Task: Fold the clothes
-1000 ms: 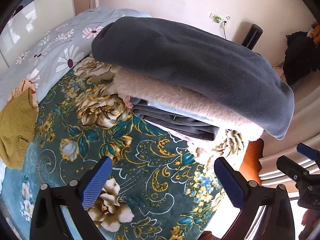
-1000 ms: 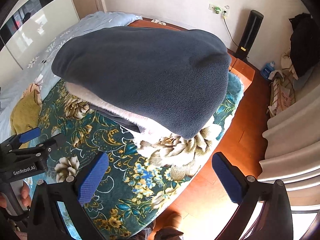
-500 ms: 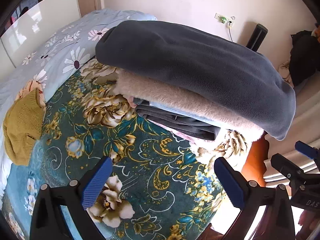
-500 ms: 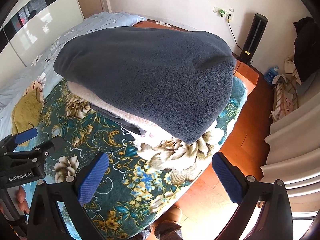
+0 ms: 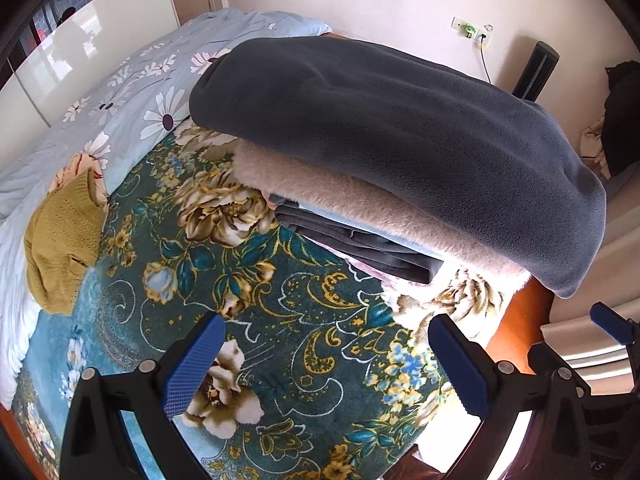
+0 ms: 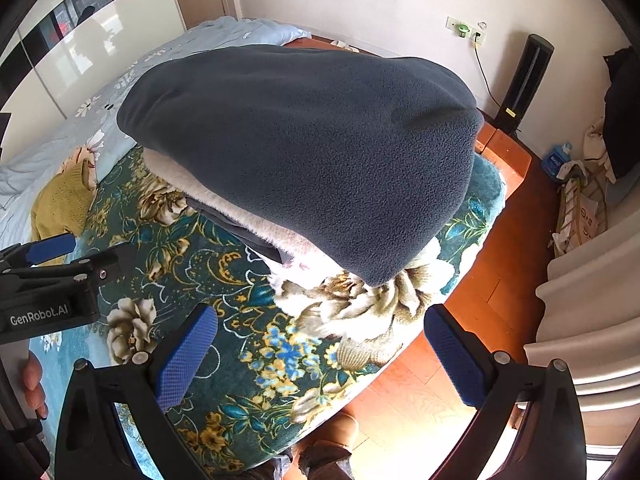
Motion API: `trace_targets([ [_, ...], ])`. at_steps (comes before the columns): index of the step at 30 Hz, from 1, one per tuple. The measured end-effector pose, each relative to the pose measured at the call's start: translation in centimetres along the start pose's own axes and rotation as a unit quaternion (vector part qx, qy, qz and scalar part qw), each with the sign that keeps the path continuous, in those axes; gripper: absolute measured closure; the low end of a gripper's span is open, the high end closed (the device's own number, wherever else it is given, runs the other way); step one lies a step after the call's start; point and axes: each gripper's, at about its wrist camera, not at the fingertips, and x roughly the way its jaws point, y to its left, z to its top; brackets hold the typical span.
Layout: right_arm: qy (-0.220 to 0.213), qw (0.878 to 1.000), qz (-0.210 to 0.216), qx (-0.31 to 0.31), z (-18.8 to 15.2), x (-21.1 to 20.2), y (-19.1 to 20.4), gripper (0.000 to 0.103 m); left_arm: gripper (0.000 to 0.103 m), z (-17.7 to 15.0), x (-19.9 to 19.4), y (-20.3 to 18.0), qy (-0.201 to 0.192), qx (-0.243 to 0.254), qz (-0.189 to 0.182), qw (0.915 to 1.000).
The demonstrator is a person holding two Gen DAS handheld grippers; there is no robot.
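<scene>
A pile of folded clothes lies on the bed: a dark blue fleece (image 5: 400,128) (image 6: 312,148) on top, a cream fluffy piece (image 5: 360,204) (image 6: 256,216) under it, then dark grey garments (image 5: 360,244). A mustard knitted garment (image 5: 60,236) (image 6: 60,204) lies unfolded at the left. My left gripper (image 5: 324,364) is open and empty, held above the floral blanket in front of the pile. My right gripper (image 6: 320,352) is open and empty over the bed's front edge, right of the left gripper's body (image 6: 52,280).
The bed carries a teal floral blanket (image 5: 260,360) (image 6: 256,360) and a pale blue daisy sheet (image 5: 120,108). Wooden floor (image 6: 500,280) lies to the right, with a black tower unit (image 6: 524,80), bags (image 6: 580,208) and a blue bottle (image 6: 556,160) by the wall.
Both grippers have drawn back a little from the pile, so it looks smaller and more of the bed and room shows. The jaws stay open. The clothes have not moved.
</scene>
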Motion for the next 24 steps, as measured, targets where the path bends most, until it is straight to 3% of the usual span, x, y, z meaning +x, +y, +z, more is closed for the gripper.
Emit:
trace_targets([
  [12,0.003,1.000,0.022,0.005,0.5,0.3,-2.5,0.000,0.000,-0.1,-0.7,-2.5,0.010,0.010,0.038,0.9992],
  [24,-0.003,0.999,0.043,-0.020,0.5,-0.1,-3.5,0.000,0.000,-0.5,-1.7,-3.8,0.008,-0.020,0.055,0.9982],
])
